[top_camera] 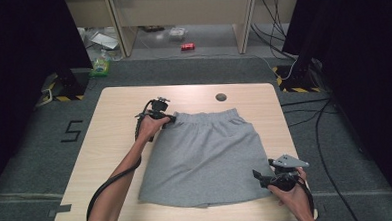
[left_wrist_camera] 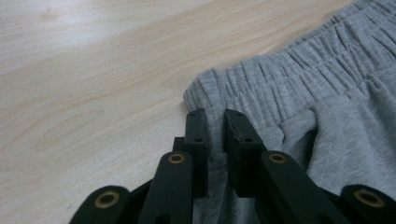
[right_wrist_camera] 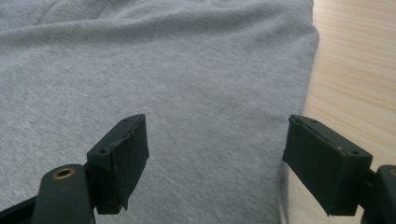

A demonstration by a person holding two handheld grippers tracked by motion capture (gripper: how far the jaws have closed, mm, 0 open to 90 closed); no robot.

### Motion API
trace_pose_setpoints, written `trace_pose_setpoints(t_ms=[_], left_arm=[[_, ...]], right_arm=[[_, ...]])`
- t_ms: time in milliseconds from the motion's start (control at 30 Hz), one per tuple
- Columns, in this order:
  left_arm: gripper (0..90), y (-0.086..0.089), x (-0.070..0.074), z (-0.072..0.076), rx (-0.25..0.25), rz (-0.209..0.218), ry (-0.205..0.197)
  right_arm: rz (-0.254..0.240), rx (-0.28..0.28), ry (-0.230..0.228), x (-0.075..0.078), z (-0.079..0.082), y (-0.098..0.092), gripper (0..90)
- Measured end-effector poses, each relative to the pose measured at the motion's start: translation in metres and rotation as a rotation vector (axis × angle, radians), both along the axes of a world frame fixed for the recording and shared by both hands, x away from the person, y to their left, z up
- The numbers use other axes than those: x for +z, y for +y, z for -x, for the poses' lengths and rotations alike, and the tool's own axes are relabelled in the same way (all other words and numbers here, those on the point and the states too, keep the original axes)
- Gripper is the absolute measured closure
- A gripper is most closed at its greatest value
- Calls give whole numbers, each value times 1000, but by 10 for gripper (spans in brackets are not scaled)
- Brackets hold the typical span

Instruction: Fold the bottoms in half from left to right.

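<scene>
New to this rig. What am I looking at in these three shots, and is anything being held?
A person works at a wooden table with a hand-held two-jaw gripper in each hand. One picture looks down from above; the other two come from cameras riding on the grippers. Grey shorts lie flat on the table. The left gripper has pinched the waistband corner between its jaws. The right gripper is open, hovering at the shorts' near right edge, holding nothing.

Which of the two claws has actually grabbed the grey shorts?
The left claw, pinching the waistband corner of the grey shorts; the right claw gapes open.
</scene>
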State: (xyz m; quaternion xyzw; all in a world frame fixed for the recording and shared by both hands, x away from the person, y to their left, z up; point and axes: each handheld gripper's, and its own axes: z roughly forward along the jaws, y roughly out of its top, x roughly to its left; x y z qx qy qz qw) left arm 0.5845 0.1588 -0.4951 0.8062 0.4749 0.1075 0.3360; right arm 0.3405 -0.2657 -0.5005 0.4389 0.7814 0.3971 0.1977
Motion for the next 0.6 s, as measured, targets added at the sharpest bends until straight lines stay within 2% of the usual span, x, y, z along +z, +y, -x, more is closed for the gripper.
trace_pose_setpoints(t_ms=[200,300,333,367,400,433,467,500,533,600], left_arm=[[820,-3,2,1,-2,-38,-17],[820,-4,3,1,-4,-45,-22],[820,-4,3,1,-4,-45,-22],[820,-3,3,1,-5,-45,-21],[820,-3,3,1,-5,-45,-21],[820,-2,3,0,-4,-44,-21],[820,-2,2,0,-2,-42,-21],[820,-2,2,0,-1,-42,-21],[820,-1,2,0,0,-43,-23],[820,-1,2,0,0,-45,-22]], right_arm=[[8,44,-9,6,1,14,224],[-9,92,-17,12,3,30,224],[-9,92,-17,12,3,30,224],[-14,118,-18,14,4,39,224],[-14,118,-18,14,4,39,224],[-13,134,-21,16,5,45,225],[-8,171,-29,20,6,60,226],[-8,171,-29,20,6,60,226],[-14,211,-37,23,6,75,227],[-14,227,-38,24,7,81,228]])
